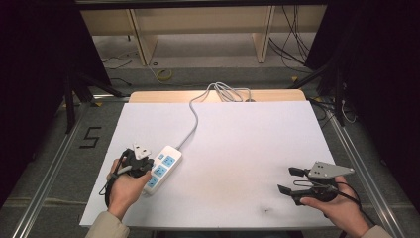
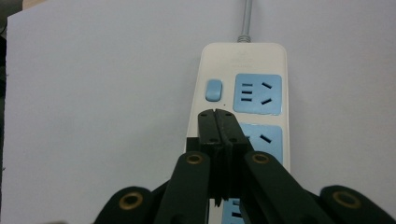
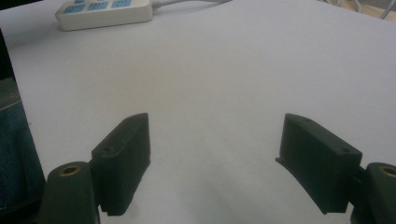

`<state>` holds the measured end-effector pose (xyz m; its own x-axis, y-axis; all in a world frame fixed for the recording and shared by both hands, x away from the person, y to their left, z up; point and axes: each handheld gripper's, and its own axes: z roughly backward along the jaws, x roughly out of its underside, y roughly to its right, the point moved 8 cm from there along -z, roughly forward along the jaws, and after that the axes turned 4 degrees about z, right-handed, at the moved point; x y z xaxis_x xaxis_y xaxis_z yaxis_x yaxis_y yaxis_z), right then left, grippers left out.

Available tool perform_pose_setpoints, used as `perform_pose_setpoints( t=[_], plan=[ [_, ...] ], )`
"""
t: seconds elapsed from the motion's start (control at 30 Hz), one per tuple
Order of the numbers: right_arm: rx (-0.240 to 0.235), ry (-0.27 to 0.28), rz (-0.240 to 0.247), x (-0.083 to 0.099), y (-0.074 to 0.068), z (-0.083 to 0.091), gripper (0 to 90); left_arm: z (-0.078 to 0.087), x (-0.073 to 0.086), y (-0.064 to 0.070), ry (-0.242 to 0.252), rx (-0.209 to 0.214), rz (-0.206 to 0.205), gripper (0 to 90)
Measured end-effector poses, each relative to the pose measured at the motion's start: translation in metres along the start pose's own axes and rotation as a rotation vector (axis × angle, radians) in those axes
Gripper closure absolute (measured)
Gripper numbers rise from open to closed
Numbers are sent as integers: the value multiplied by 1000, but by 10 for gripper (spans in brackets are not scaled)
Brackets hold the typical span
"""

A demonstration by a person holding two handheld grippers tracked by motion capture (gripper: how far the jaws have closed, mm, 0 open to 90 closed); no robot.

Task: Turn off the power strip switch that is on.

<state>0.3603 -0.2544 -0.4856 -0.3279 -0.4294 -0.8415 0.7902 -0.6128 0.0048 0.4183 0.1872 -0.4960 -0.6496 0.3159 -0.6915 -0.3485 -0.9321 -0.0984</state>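
A white, blue-socketed plastic power strip (image 1: 162,169) lies on the white sheet-covered table (image 1: 237,148), at its near left. My left gripper (image 2: 218,114) sits over it; my right gripper (image 1: 288,179) is well apart, near right.

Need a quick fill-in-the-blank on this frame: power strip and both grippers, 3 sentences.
1. The left gripper has its jaws ____ above the power strip.
2. The right gripper has its jaws ____ over the white table.
3. The sockets on the power strip are coloured ____.

Missing words: shut; open; blue
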Motion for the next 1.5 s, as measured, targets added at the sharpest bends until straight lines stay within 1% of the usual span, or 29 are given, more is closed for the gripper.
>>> perform_pose_setpoints(
  t=[0.3, 0.67, 1.07, 1.17, 1.33, 1.5],
  plan=[
    [-2, -2, 1, 0, 0, 0, 252, -12, -1, -2, -29, 12, -10, 899],
    [-2, -3, 0, 0, 0, 0, 252, -23, 2, -5, -71, 19, -20, 899],
    [-3, -3, -3, 1, 0, 0, 252, -27, 3, -5, -93, 25, -33, 899],
    [-5, -3, -1, 1, 0, -1, 251, -28, 3, -5, -95, 19, -41, 899],
    [-4, -7, -2, 1, 0, 0, 252, -28, 3, -4, -112, 6, -56, 899],
    [-4, -7, -2, 1, 0, -1, 252, -28, 2, -4, -120, 13, -55, 900]
  ],
)
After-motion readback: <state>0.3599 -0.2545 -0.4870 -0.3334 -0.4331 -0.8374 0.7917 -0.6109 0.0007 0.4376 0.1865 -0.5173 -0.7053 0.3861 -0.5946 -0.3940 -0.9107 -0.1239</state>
